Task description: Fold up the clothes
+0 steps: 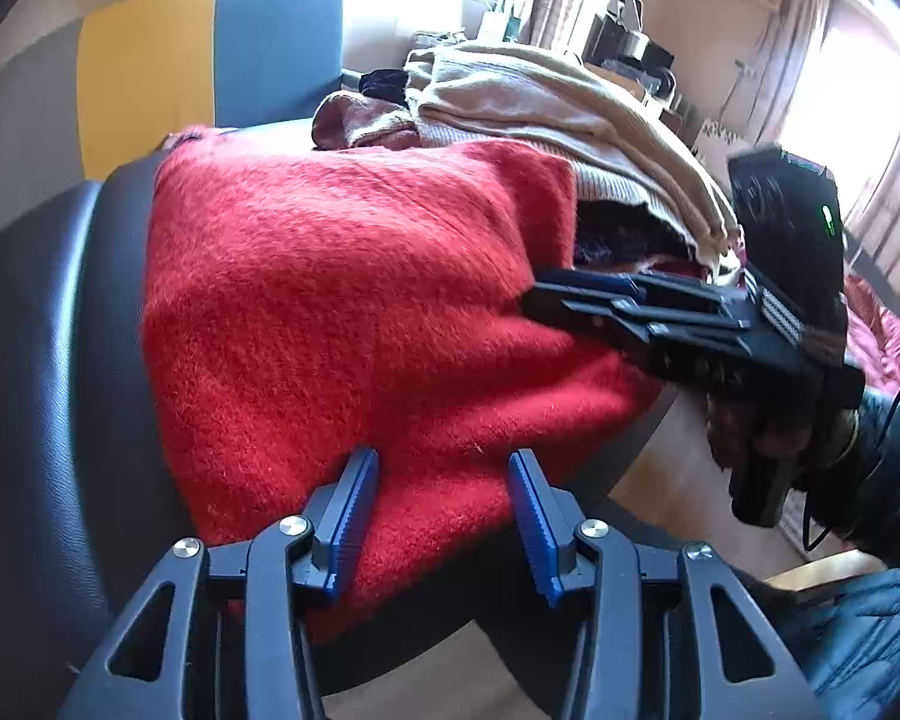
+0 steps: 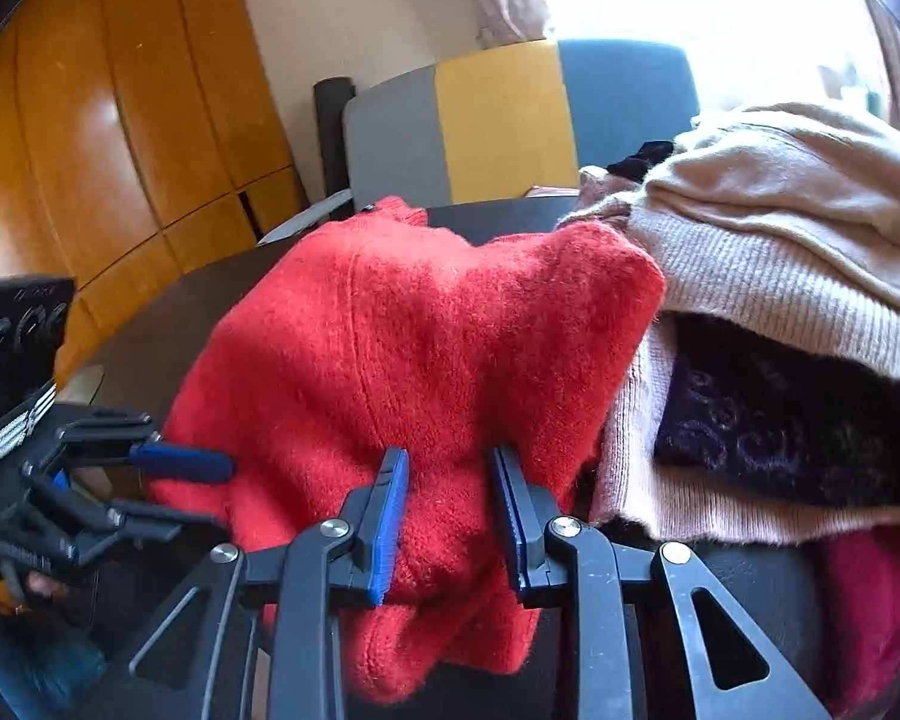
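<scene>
A red fuzzy sweater [image 1: 342,300] lies folded on a round black table [image 1: 60,330], its near edge hanging over the rim. My left gripper [image 1: 444,459] is open, its blue pads wide apart over the sweater's near edge. In the right wrist view the left gripper [image 2: 222,495] reaches in from the left, with the edge of the sweater [image 2: 420,330] between its spread fingers. My right gripper [image 2: 450,456] has a bunched fold of red knit filling the narrow gap between its pads. In the left wrist view the right gripper [image 1: 534,297] lies on its side at the sweater's right edge, held by a hand [image 1: 768,426].
A heap of clothes crowds the right side of the table: a beige knit [image 2: 780,192] on top, a dark purple garment [image 2: 780,420] under it, pink cloth [image 2: 870,600] below. A grey, yellow and blue chair back [image 2: 498,120] stands behind the table. Wooden panelling [image 2: 120,150] is on the left.
</scene>
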`<state>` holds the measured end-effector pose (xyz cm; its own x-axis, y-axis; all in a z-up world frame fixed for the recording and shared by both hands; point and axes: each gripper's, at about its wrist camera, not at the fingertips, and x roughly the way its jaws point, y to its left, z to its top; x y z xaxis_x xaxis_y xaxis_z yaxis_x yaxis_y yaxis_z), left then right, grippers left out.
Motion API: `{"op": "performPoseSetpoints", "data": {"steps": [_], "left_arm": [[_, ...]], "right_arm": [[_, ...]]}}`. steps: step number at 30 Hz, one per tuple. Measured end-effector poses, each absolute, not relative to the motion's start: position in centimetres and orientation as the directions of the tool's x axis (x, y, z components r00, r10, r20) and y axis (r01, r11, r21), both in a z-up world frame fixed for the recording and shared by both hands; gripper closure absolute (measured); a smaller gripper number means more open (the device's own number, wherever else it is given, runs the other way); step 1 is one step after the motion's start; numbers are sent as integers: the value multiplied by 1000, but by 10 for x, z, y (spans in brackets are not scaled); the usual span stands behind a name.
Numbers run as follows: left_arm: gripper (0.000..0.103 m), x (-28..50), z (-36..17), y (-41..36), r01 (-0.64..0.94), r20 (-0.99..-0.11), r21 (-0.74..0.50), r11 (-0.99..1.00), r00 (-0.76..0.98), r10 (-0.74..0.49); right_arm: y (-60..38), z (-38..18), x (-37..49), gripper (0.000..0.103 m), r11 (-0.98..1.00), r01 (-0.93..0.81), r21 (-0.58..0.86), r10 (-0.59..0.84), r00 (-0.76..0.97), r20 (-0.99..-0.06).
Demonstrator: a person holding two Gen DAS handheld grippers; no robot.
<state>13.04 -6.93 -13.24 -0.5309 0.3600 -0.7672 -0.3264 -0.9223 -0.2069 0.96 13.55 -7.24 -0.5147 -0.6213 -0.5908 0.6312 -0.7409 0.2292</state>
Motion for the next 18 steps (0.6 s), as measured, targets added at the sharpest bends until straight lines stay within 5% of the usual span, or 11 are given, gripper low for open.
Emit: {"op": "performPoseSetpoints", "data": {"steps": [6, 13, 18], "left_arm": [[60, 128, -108, -94, -246, -721, -282, -927, -583, 374], [57, 86, -60, -129, -33, -609, -328, -944, -756, 238], [56, 36, -62, -130, 106, -627, -378, -920, -761, 170]], "right_arm": [[137, -40, -4, 72, -746, 620, 243, -597, -463, -655], [137, 29, -30, 64, -793, 489, 363, -607, -586, -536], [101, 21, -68, 57, -800, 334, 499, -585, -621, -521]]}}
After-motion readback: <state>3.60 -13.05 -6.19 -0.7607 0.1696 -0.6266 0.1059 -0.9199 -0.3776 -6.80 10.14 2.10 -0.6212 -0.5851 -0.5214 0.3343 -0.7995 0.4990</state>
